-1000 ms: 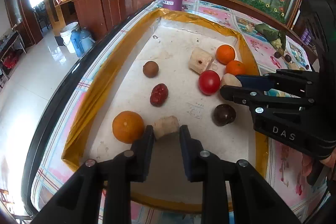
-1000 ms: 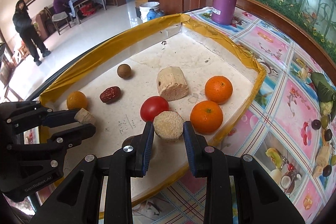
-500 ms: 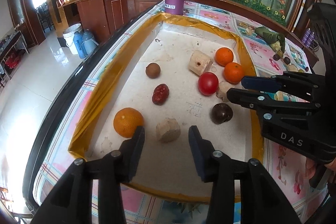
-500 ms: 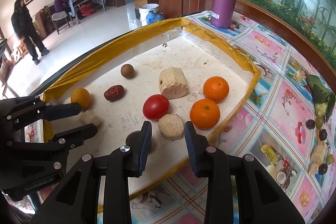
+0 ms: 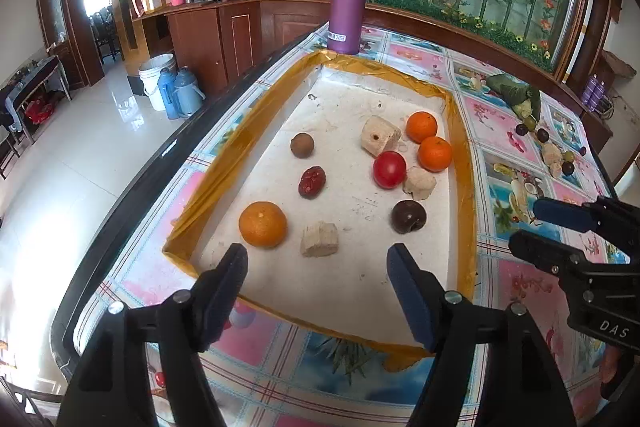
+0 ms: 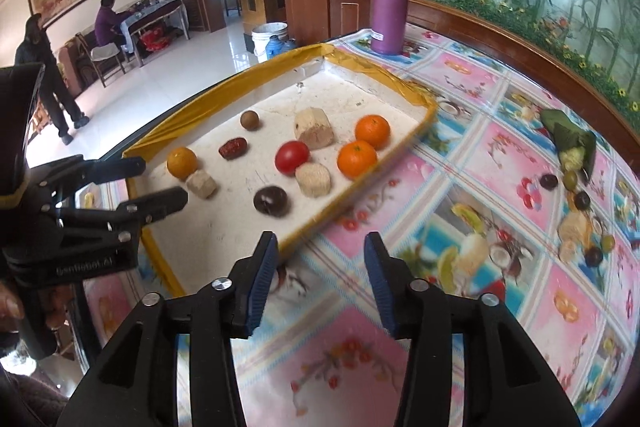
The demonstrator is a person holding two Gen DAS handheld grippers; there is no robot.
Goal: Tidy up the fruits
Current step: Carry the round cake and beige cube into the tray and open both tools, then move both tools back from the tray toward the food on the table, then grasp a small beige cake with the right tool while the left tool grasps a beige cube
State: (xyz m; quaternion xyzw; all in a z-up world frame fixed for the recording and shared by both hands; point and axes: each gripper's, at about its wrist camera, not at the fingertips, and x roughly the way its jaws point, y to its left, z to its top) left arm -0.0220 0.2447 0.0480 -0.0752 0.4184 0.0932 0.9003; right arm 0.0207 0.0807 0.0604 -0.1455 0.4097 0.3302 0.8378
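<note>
Both grippers have been drawn back from the tray and their beige chunks released. Left wrist view: left gripper [image 5: 316,267] jaws wide apart, nothing held; beige chunk [image 5: 319,239] lies in tray [image 5: 464,187] beside orange [image 5: 263,224]. Right wrist view: right gripper [image 6: 320,267] jaws spread, empty, over the desk [image 6: 460,227]; round chunk [image 6: 313,179] rests just beside tomato [image 6: 292,157].
</note>
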